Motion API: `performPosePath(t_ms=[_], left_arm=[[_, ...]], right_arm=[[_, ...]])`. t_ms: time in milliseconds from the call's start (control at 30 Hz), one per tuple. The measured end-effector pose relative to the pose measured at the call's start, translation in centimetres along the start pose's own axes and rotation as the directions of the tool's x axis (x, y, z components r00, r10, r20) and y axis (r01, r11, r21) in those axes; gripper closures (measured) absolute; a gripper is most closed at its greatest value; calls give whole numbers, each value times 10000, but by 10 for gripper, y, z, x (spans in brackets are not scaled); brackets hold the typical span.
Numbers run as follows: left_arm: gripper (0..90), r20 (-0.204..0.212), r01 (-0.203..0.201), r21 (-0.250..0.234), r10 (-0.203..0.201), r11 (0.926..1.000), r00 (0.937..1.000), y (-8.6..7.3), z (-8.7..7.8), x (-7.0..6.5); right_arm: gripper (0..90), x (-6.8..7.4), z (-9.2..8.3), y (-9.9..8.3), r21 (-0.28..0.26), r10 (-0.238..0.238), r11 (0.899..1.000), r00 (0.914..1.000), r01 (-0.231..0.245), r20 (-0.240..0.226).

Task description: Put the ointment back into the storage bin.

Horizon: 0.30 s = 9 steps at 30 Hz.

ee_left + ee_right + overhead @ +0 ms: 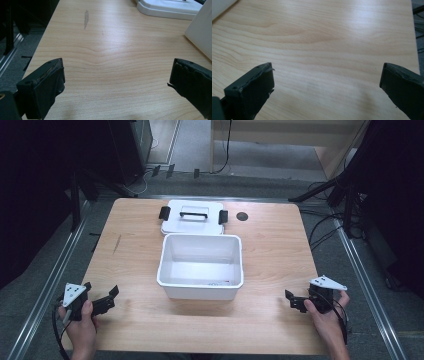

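I have both grippers low at the near edge of the counter [140, 320], one at each near corner. The left gripper [102, 301] sits at near left with its fingers [43, 87] spread wide and nothing between them, just bare wood ahead. The right gripper [295, 301] sits at near right, fingers [252, 92] equally wide apart and empty.

Between them, a little farther in, stands the bin [201, 266], open at the top, white, roughly centred on the counter. I can make out something small lying on its floor near the front wall, but not what it is. Just behind the bin, touching or nearly touching its far wall, lies the lid [192, 217] flat, with its black handle up and a black clip at each end.

I judge the step in hand to be fetching that lid. To do it well I would carry each gripper around its own side of the bin rather than over it, keep the fingers wide until they straddle the clips or the lid's short edges, close both together, and lift level so the lid does not tip against the bin.
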<state>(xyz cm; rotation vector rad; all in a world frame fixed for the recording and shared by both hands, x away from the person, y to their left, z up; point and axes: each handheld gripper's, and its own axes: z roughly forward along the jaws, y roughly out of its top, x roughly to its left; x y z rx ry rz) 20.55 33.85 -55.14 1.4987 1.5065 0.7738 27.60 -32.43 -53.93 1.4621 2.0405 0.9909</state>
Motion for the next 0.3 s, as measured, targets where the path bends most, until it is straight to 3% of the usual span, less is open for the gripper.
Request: performPosePath(t_ms=[133,300], left_arm=[[2,0,-7,26,7,10000,10000,0,0,0],[2,17,67,15,-67,10000,10000,0,1,0]], right_arm=[[0,-10,-5,-11,-225,437,9988,9990,-434,103],[4,-11,-9,-16,-706,692,9949,9965,-724,-462]])
